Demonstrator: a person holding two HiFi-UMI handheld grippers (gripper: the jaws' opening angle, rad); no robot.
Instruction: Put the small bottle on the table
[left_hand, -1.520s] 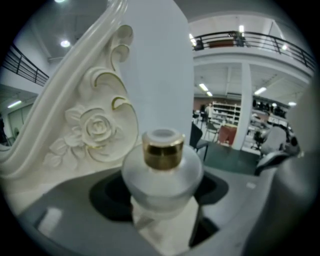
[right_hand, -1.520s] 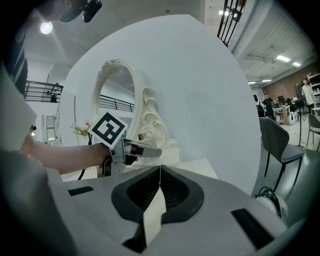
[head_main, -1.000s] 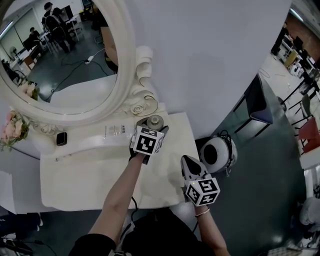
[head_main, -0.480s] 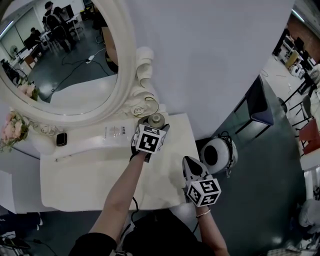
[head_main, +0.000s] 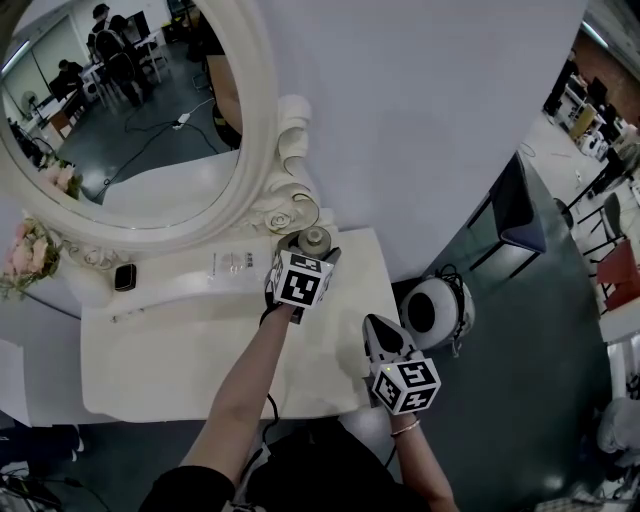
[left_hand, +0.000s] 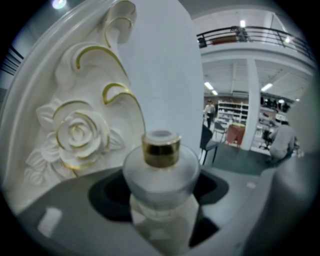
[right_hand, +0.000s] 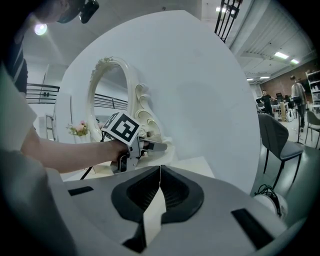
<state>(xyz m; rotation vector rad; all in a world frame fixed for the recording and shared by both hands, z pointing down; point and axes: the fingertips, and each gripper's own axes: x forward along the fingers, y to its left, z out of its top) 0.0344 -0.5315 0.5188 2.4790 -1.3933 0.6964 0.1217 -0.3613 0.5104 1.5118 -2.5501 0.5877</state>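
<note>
Two grippers are over a white table (head_main: 170, 350) that stands against a pale wall. At the far left of the head view a bunch of pink flowers (head_main: 22, 255) sits beside the big oval mirror (head_main: 130, 130), whose carved white frame rises from the back of the table. Just below the frame a small dark object (head_main: 124, 277) lies on the tabletop, too small to identify, and a white card (head_main: 232, 262) lies flat farther right.

Next comes the left gripper (head_main: 305, 258), reaching to the table's back right part, close to the foot of the mirror frame. Its jaws are part-way open and clamped on the small bottle (head_main: 314, 240), one jaw on each side of the frosted body. The bottle stands upright with its gold collar and pale cap above the jaws, and the frame's carved rose (left_hand: 77, 132) is just behind it to the left. No view shows whether the bottle's base touches the tabletop.

Right of that, the right gripper (head_main: 377, 330) hangs near the table's front right corner, well apart from the bottle. Its jaws are pressed together with nothing between them, and they point toward the left gripper.

On the floor beyond the table's right edge lies a round white object (head_main: 435, 308), and a dark chair (head_main: 520, 200) stands farther right.
</note>
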